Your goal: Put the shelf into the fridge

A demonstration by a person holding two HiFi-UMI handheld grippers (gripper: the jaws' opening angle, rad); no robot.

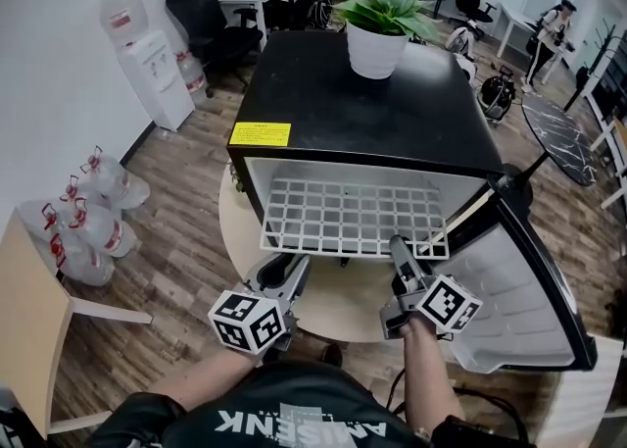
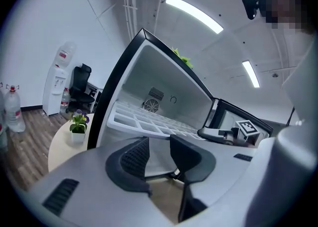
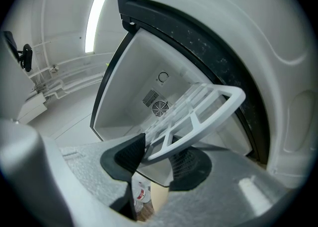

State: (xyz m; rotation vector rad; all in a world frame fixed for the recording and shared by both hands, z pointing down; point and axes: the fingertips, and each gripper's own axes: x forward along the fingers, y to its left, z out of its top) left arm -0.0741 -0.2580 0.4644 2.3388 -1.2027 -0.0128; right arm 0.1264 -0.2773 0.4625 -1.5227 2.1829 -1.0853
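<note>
Black glossy casing is noted on the fridge (image 1: 372,108), its door (image 1: 534,289) swung open. The white lattice shelf (image 1: 353,216) is lodged partway inside, front edge protruding. Its rim appears clamped by the right gripper (image 3: 159,146). The jaws of the left gripper (image 2: 159,144) are spread, empty. The interior beneath the shelf is hidden.

The fridge (image 1: 372,103) stood on the round table (image 1: 338,307) at twelve o'clock, a potted plant (image 1: 378,29) on top and its door (image 1: 519,289) hanging open toward four. The shelf (image 1: 353,216) lay partway inside, its front edge jutting toward six, the right gripper (image 1: 400,245) on that edge at five, the left gripper (image 1: 286,268) near it at seven. A water dispenser (image 1: 152,69) stood at ten.
</note>
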